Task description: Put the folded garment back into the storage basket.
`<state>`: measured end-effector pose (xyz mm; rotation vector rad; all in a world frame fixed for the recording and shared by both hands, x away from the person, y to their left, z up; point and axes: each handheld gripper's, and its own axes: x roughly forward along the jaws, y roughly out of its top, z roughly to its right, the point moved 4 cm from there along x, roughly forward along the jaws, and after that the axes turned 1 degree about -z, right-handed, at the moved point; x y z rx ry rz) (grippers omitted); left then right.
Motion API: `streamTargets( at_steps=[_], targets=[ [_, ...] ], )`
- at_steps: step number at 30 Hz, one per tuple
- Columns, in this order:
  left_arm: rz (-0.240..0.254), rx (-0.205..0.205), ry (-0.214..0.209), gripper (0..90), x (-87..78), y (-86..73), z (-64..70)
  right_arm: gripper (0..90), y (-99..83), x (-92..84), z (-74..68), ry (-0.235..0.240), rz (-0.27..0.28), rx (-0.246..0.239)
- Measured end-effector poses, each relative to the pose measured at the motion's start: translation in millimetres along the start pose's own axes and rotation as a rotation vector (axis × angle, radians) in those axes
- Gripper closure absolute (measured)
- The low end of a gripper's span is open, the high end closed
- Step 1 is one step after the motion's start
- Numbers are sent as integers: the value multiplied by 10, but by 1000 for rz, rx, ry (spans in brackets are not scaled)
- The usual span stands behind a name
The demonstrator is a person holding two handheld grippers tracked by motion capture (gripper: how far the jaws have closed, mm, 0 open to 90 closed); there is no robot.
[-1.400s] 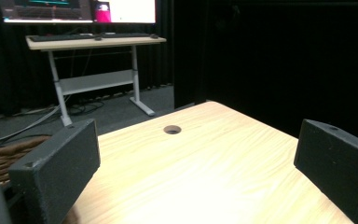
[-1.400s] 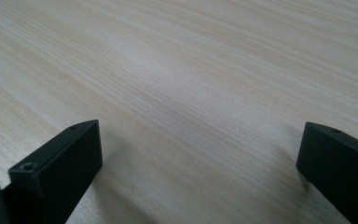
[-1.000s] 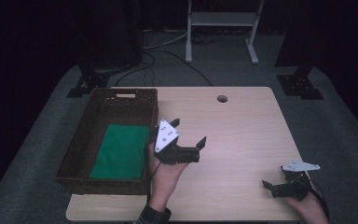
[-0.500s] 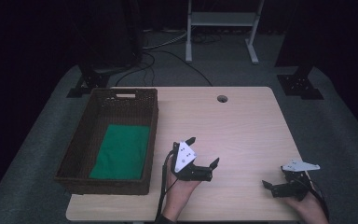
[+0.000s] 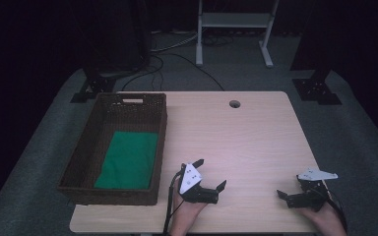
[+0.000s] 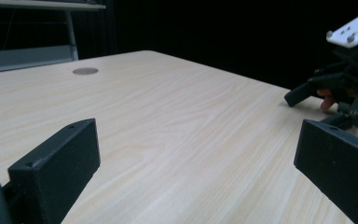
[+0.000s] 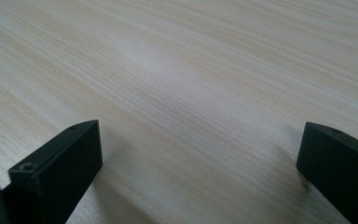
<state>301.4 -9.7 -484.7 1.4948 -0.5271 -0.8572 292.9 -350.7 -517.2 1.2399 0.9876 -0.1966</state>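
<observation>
While both jaws are standing apart on the left hand-held gripper (image 5: 210, 173) and the right hand-held gripper (image 5: 286, 195), neither is holding anything. Nearest, left of the left one, a green cloth (image 5: 128, 158) is lying flat in the basket (image 5: 161, 132); it is likely soft and light, best pinched at an edge.

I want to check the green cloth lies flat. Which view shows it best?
The high view: it looks down into the basket and shows the green cloth spread flat on its floor. The left gripper view and the right gripper view look across bare table instead.
</observation>
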Motion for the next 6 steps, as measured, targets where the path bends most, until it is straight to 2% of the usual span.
streamTargets(
  at_steps=[1,6],
  targets=[
    [-16,-1,2,0,6,-15,2,0,0,0,0,0,0,0],
    [0,-3,8,0,-7,-37,0,0,0,0,0,0,0,0]
  ],
)
